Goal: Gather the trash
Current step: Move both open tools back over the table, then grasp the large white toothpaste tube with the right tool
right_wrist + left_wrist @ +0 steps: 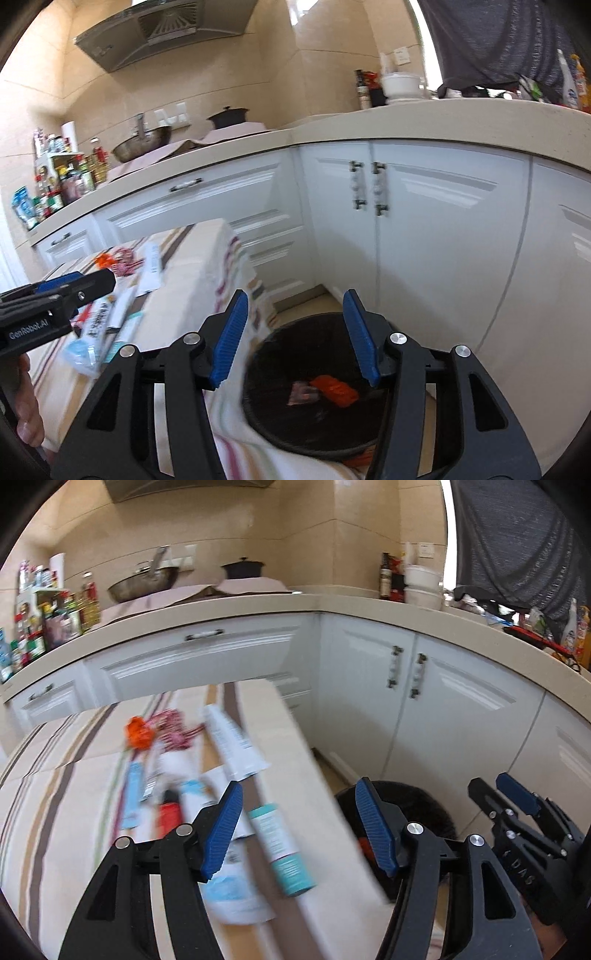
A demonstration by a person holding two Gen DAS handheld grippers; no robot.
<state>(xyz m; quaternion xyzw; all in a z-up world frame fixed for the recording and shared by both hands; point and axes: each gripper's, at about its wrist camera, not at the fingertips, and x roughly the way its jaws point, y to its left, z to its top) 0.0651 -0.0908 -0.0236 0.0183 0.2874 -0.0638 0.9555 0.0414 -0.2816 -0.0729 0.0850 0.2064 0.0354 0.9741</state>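
Both grippers stood with their jaws apart and nothing between the pads: the left gripper [299, 827] filled the lower middle of its own view, over the cloth-covered table [66, 760], and the right gripper [295, 336] hung in the lower middle of its view, above the black bin [266, 406]. The bin sat on the floor just beside the table's edge, and it already held an orange wrapper [334, 389] and a pinkish scrap [303, 393].

The rest of the trash lay on the table, at centre left of the left wrist view: a teal-capped tube [282, 849], a long white tube [234, 744], an orange crumple [138, 733] and flat packets overlapping one another.

The likeliest slip was a poor pick. The round tube lay near the table edge and could roll off if a pad nudged it before closing. The overlapping packets could come up together and shed one short of the bin. The flat wrappers might also slide on the cloth, or the cloth itself get pinched
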